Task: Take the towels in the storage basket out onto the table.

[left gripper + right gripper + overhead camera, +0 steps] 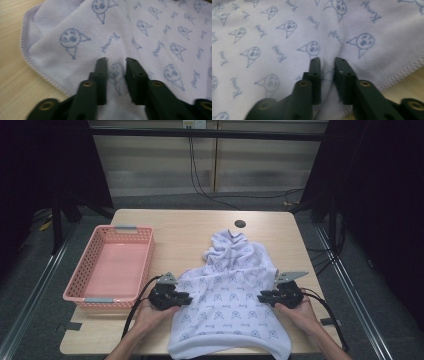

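Your left gripper [116, 61] and right gripper [327, 60]: jaws nearly closed, each pinching raised ridge of towel [225, 290] at opposite side edges, ready to lift it evenly; basket [80, 275] waits left.

Dim, dark-edged high view; both gripper views soft, blurred near the lens.

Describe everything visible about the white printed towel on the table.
The white terry-looking towel with a blue cartoon-face print lies on the light wooden table, right of the pink plastic basket. Its far end is bunched into folds; its near end hangs over the table's front edge. Stitched hems run along its sides. The left gripper and right gripper each pinch a raised fold near a side edge.
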The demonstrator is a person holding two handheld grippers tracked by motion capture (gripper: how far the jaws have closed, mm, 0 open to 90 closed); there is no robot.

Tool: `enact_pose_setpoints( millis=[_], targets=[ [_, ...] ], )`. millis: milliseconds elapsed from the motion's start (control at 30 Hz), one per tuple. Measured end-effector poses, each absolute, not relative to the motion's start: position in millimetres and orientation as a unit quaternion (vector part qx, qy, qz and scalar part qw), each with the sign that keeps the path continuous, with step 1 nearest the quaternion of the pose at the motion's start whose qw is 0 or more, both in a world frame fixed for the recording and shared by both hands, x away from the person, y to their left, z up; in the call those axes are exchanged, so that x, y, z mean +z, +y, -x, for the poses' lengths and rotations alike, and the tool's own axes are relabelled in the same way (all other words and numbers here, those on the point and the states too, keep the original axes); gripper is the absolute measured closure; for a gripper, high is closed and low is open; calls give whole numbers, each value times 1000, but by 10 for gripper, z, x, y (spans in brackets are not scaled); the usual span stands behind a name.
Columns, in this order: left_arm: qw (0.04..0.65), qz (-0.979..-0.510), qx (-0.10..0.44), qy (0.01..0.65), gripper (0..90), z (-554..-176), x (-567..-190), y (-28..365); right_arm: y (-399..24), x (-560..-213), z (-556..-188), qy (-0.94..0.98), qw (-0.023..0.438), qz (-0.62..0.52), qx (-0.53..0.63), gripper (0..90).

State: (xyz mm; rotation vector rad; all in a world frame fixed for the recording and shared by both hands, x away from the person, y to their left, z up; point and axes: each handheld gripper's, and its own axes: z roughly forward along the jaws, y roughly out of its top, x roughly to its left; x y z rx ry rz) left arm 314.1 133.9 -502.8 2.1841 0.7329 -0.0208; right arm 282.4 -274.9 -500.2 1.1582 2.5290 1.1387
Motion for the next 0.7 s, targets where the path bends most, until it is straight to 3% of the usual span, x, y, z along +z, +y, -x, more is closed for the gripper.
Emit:
enact_pose_setpoints(
  millis=[100,500,633,700],
  targets=[
    [398,-873,-18,281,866,-3059,-5012,1344,-2755,-4980,-2700,848,48,-378,369,844],
    [372,-892,-83,242,878,-2445,-4952,1385,-2766,-4897,-2139,876,-1,-342,340,854],
    [372,-895,-95,228,863,-2288,-4935,1457,-2787,-4881,-2047,873,-11,-328,362,753],
    [388,-887,-94,233,782,-2336,-4904,1477,-2829,-4828,-2084,858,3,-342,383,684]
  ],
)
